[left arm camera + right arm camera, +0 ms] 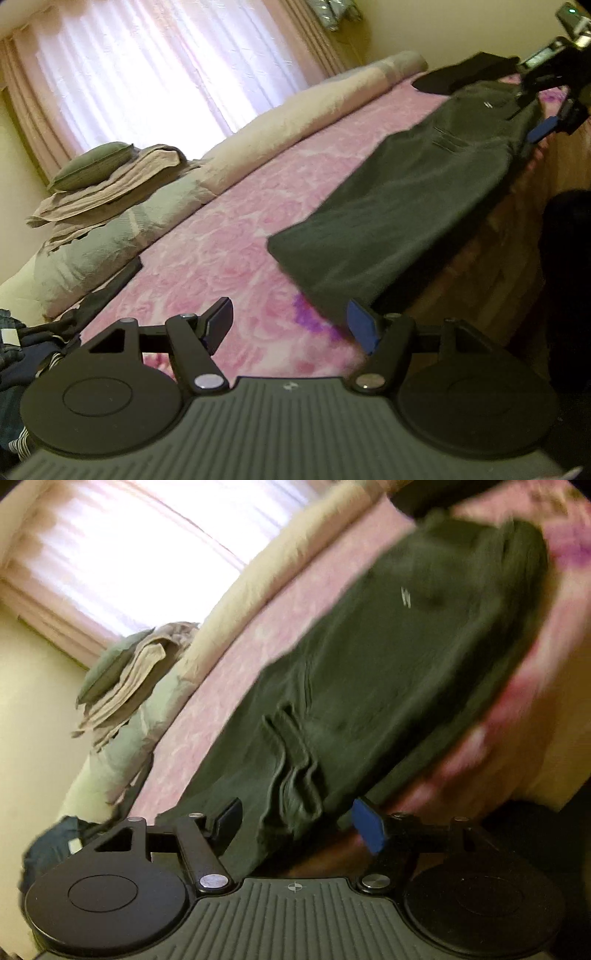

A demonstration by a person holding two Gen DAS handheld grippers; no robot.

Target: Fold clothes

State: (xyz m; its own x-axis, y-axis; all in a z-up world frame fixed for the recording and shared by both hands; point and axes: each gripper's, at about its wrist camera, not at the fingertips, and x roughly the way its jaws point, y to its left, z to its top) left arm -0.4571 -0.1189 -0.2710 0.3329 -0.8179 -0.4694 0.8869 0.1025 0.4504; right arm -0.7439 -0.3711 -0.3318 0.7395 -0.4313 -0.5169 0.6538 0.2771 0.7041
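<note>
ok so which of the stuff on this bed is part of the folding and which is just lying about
Part of the job:
- dark green fabric garment, lying flat near the bed edge
- left hand-held gripper
- right hand-held gripper

Lying about:
- olive green pillow
- beige folded blanket
- cream rolled duvet

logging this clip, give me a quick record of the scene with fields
surface: bed with pink floral cover
garment: dark green clothing, lying flat along the bed edge
left gripper: open, holding nothing, near one end of the garment
right gripper: open, at the other end, fabric between its fingers but not pinched
other items: folded beige linens with a green cushion, rolled cream blanket, black folded item
</note>
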